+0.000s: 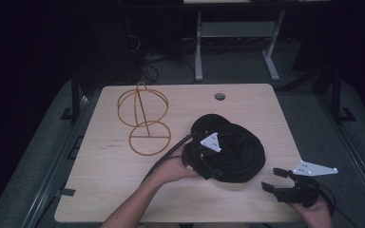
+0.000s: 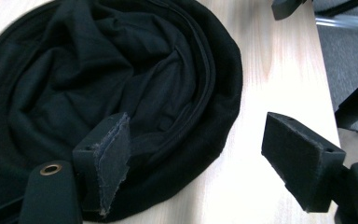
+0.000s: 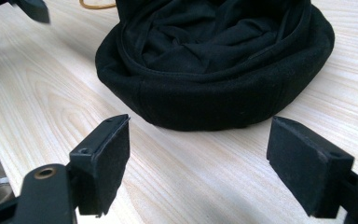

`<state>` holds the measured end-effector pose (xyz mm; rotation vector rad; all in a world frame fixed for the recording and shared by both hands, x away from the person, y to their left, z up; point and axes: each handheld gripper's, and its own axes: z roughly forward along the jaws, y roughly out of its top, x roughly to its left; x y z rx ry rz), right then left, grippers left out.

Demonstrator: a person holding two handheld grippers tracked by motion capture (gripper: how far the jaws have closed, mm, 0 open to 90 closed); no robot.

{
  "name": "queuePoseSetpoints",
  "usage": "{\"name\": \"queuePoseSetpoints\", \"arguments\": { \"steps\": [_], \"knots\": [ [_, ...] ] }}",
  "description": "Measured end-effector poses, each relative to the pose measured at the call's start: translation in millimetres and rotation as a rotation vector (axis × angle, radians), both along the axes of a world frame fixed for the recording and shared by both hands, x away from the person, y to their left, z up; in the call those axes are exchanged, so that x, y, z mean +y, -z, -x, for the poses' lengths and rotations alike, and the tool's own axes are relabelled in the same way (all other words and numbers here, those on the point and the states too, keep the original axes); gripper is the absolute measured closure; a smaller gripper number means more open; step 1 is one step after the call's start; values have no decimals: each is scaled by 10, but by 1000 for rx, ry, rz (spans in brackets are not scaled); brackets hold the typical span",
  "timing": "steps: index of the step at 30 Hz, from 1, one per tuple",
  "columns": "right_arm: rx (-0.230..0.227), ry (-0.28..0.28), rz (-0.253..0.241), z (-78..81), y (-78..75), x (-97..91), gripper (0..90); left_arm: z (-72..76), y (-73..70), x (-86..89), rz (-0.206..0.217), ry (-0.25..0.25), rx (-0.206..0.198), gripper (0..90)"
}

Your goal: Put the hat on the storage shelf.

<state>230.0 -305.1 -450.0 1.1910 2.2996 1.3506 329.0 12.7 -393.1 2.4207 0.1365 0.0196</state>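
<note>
Black hat point(image 1: 230, 152) lies crown-down at the tabletop's point(image 1: 123, 190) middle, opening up. Left gripper point(image 2: 205, 158) spreads its fingers over the near rim, one inside, ready to pinch. Right gripper point(image 1: 278, 180) waits released at the hat's right; wire stand point(image 1: 142, 118) far left

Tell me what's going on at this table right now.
A person is working on a black hat lying on a wooden table. The left tongs are open at the hat's edge, one jaw over the fabric. The right tongs wait open just short of it. A gold wire stand sits untouched nearby.
</note>
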Motion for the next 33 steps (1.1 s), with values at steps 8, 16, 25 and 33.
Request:
{"name": "queuePoseSetpoints", "arguments": {
  "steps": [8,16,25,33],
  "knots": [
    [-6,3,-6,7,-8,-15,210,-31,114,-186,-53,44,16,258],
    [-4,-1,-8,4,-10,-8,211,-58,233,-286,-102,75,33,298],
    [-4,-6,-4,8,-10,3,213,-63,368,-359,-154,89,42,324],
    [-1,-11,0,11,-9,18,214,-64,409,-404,-199,102,2,418]
  ]
}}
